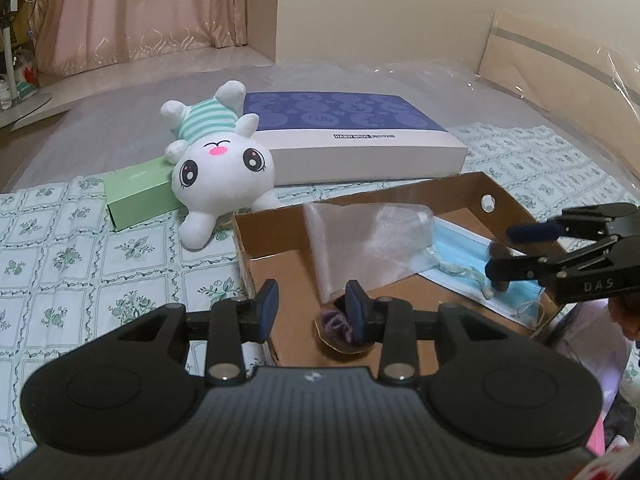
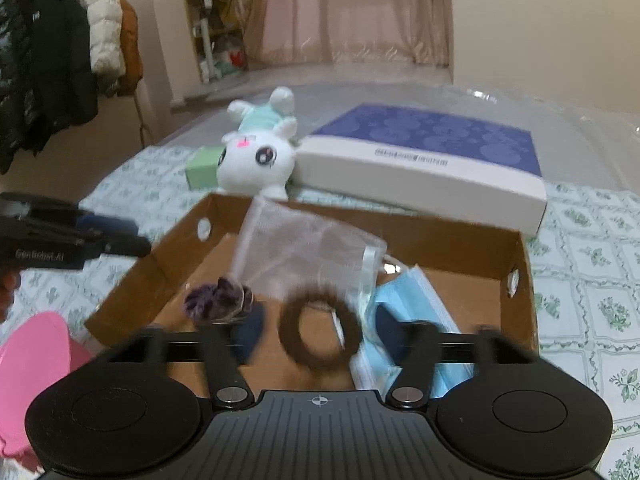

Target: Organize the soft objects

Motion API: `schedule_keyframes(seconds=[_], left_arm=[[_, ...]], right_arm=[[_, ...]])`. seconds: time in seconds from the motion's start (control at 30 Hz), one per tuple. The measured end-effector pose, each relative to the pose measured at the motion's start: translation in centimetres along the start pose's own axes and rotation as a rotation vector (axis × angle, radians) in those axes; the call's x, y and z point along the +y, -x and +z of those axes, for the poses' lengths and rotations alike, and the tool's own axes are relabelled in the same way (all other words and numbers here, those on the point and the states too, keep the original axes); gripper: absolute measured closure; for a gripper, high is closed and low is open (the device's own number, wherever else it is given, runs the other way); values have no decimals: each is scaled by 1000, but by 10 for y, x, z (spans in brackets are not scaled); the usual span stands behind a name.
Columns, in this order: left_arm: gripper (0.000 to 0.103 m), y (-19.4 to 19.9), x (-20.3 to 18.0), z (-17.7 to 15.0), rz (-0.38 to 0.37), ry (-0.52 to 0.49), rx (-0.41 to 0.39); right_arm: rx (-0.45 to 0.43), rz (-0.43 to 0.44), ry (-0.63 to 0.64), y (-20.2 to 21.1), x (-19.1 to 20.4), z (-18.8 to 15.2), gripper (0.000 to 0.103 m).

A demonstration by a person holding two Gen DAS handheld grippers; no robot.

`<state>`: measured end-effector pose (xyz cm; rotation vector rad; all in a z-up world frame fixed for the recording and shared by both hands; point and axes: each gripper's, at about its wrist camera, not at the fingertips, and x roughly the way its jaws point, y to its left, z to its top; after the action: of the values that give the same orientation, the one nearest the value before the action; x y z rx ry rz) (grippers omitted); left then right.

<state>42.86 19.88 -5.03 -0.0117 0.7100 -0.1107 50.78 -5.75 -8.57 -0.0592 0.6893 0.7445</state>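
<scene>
Left tongs: part open, nothing between the pads, poised over the near-left edge of the cardboard tray.
Right tongs: jaws wide, not gripping; a brown hair tie sits blurred between them, seemingly loose.
Purple scrunchie: on the tray floor, just beyond the left tongs' right pad.
Mesh pouch: in the tray, ahead of both tongs.
Blue face mask: in the tray, under the right tongs.
Plush bunny: on the bed beyond the tray, leaning on a green box, beside a blue-topped box.
</scene>
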Motion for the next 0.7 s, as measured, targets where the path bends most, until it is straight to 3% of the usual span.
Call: schedule_keyframes(seconds=[0.4,0.47,0.53,0.7], left_arm=[[69,5,7,-1,45,15,-15],[69,0,9,0,67,9,-8],[69,-4,12,0,74,12,-2],[69,-14,27,-3,96,38,6]], right_arm=[[23,-55,22,-10,-6,7,39],[42,-55,29,-21,-12,12,54],[77,-44,11,-36,-22,18,61],[132,-21,-40,-74,-43,32,62]])
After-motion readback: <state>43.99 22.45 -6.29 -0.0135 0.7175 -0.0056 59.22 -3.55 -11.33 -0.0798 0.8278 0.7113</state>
